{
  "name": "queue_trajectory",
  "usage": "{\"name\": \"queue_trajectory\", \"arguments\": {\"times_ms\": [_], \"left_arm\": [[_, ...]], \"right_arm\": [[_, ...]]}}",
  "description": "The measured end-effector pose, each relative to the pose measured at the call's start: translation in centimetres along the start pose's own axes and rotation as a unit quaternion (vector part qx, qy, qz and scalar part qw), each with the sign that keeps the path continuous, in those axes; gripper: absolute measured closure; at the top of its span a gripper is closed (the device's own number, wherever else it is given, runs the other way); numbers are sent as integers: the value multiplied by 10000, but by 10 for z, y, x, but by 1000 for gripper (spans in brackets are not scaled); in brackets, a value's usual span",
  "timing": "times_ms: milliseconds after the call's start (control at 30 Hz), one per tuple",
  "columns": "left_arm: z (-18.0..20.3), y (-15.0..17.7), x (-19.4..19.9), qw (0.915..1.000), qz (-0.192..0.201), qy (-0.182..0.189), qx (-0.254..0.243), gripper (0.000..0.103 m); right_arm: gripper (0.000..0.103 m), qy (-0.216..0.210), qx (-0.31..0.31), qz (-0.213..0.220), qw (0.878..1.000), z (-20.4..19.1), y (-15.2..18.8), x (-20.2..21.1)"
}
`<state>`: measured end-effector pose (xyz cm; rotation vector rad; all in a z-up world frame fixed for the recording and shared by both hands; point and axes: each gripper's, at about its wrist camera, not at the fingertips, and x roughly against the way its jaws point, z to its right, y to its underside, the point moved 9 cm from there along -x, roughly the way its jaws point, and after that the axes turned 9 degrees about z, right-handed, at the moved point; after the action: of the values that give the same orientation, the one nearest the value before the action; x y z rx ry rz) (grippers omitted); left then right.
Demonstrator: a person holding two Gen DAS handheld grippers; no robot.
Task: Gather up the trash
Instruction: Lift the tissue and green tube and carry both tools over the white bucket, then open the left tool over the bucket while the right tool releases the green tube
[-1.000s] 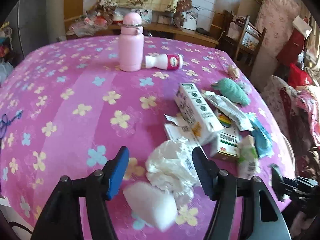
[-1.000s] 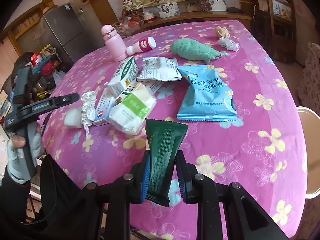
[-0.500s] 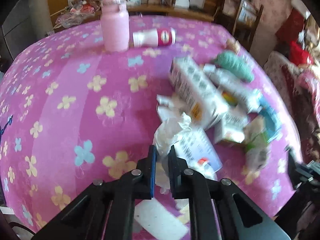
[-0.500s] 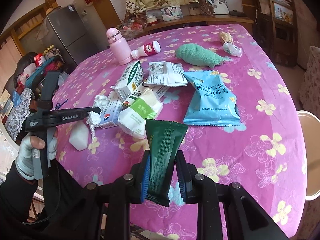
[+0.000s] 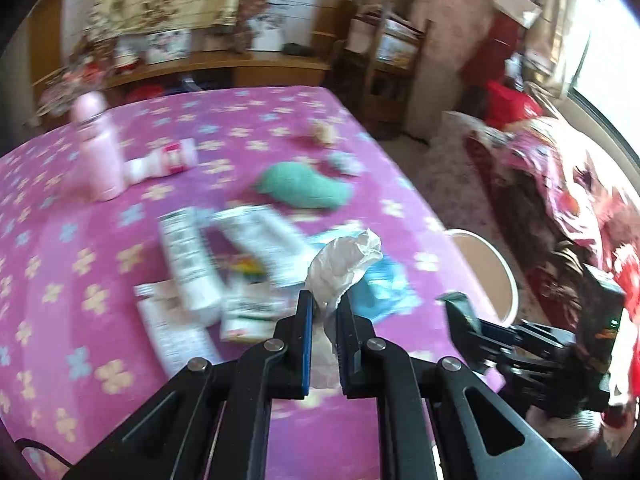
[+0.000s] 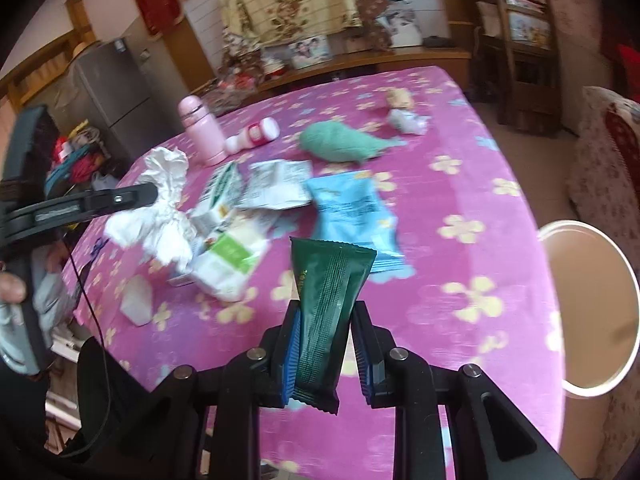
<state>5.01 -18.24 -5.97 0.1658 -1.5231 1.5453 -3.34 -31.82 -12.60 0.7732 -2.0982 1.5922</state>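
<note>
At the left of the right-wrist view, the left gripper (image 6: 154, 192) is seen side-on with a crumpled white tissue (image 6: 160, 212) pinched in its nearly closed jaws and lifted clear of the table (image 6: 460, 184). Below it a small white scrap (image 6: 138, 300) lies near the table edge. Toward the middle, the remaining litter is spread over the pink flowered cloth: a milk carton (image 6: 220, 192), a white-and-green pack (image 6: 228, 264), a torn paper wrapper (image 6: 276, 188) and a light blue snack bag (image 6: 356, 216). At lower centre, the right gripper (image 6: 326, 328) is closed on a dark green packet (image 6: 328, 308), held upright above the cloth. At the far right edge, beside the table, a round cream-rimmed bin (image 6: 600, 388) stands open.

A carry-to-bin step is judged to be in hand, both grippers being loaded. Next, each load would need to be brought over the bin mouth and the jaws opened there before the remaining litter is fetched.
</note>
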Motion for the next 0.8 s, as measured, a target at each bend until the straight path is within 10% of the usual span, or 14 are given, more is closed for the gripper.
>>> {"name": "queue_trajectory", "arguments": {"times_ms": [800], "left_arm": [[242, -20, -159, 9918, -271, 1193, -381, 90]], "right_arm": [[74, 2242, -1392, 96, 9645, 266, 13, 42]]}}
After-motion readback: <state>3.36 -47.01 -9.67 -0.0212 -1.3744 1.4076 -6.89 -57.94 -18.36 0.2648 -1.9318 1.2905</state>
